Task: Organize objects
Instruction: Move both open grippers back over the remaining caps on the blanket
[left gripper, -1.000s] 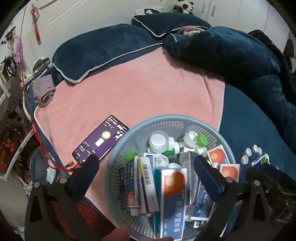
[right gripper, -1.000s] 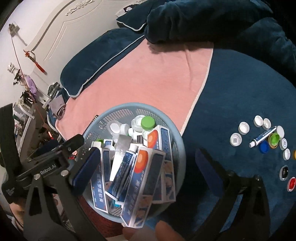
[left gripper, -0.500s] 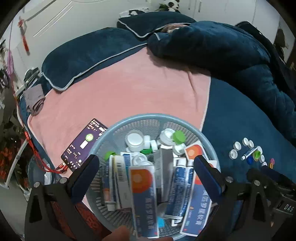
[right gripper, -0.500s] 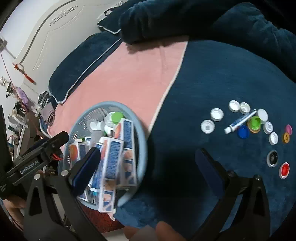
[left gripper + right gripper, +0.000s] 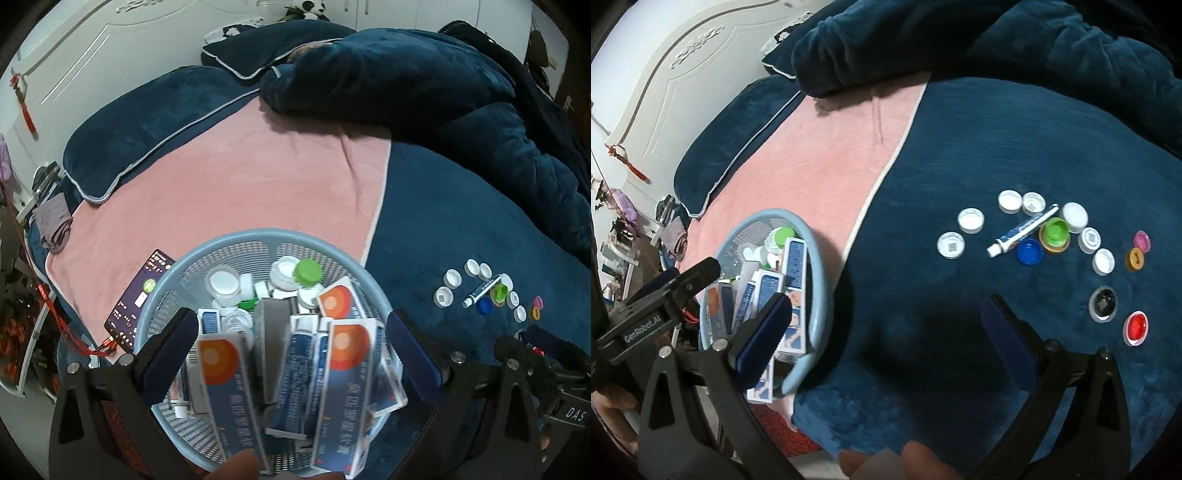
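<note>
Both tools released, empty. Small tube [image 5: 1023, 230] lies among loose caps on the bed — ahead-right of the right tool [image 5: 886, 332], long axis diagonal; left tool [image 5: 291, 354] over basket [image 5: 192, 262] — right nearer.

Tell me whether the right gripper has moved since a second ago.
Yes. In the right wrist view, the right gripper has swung rightward: the blue basket slid to the left edge, and the bottle caps on the dark blue blanket came closer.
</note>
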A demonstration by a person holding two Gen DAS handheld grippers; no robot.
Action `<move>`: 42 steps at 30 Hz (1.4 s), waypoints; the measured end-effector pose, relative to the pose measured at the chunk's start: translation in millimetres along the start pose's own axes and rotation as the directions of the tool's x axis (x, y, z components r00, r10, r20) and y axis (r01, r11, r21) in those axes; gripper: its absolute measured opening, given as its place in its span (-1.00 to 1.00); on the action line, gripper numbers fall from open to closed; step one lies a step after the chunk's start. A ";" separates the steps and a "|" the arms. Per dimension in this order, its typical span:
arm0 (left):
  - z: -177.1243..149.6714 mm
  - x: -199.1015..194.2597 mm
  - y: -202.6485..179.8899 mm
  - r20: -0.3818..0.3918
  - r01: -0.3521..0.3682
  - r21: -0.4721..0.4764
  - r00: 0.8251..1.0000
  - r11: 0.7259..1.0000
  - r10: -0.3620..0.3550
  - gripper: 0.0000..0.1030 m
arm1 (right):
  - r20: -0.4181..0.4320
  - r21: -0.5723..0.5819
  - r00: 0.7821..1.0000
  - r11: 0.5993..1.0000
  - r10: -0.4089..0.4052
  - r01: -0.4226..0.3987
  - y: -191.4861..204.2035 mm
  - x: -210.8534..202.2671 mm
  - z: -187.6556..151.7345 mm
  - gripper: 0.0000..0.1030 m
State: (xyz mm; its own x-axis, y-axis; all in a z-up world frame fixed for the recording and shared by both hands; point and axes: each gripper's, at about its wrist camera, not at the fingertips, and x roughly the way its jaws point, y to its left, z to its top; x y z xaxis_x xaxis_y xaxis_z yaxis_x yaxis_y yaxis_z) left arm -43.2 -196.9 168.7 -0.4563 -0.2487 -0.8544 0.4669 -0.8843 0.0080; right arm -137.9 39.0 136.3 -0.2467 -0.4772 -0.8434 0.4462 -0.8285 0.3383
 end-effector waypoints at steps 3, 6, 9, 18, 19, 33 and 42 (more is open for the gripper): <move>0.9 0.3 -10.1 -0.002 0.006 0.016 1.000 1.000 -0.006 0.98 | 0.000 0.008 1.000 1.000 -0.009 0.009 -9.1 -2.7 -1.8 1.00; 1.7 0.2 -22.5 -0.004 0.010 0.036 1.000 0.999 -0.010 0.98 | -0.002 0.021 1.000 1.000 -0.015 0.015 -18.9 -4.5 -2.8 1.00; 1.8 1.7 -35.5 -0.010 0.007 0.069 1.000 0.998 -0.006 0.98 | 0.000 0.033 1.000 0.999 -0.021 0.021 -30.7 -8.0 -4.0 1.00; -1.9 5.7 -75.5 -0.016 0.007 0.182 1.000 0.983 -0.004 0.98 | -0.002 0.111 0.999 0.993 -0.048 0.048 -73.1 -17.4 -6.7 1.00; -2.6 6.4 -81.2 -0.016 0.008 0.195 1.000 0.981 -0.005 0.98 | -0.003 0.123 0.999 0.991 -0.050 0.050 -78.1 -18.1 -7.0 1.00; -23.1 51.7 -181.1 -0.077 0.152 0.254 0.988 0.955 -0.137 0.92 | -0.023 0.280 0.998 0.958 -0.055 0.059 -122.2 -23.2 0.6 1.00; -41.2 121.1 -201.3 -0.073 0.111 0.157 0.992 0.981 -0.100 0.29 | -0.007 0.399 0.998 0.915 -0.065 0.062 -162.1 -34.7 6.1 1.00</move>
State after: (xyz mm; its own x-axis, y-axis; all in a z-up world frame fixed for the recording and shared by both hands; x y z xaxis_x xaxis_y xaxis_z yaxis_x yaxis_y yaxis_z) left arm -161.3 -32.7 42.2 -0.4441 -0.1291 -0.8867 0.2888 -0.9574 -0.0053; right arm -206.9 188.0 113.2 -0.2695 -0.4204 -0.8664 0.0491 -0.9045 0.4236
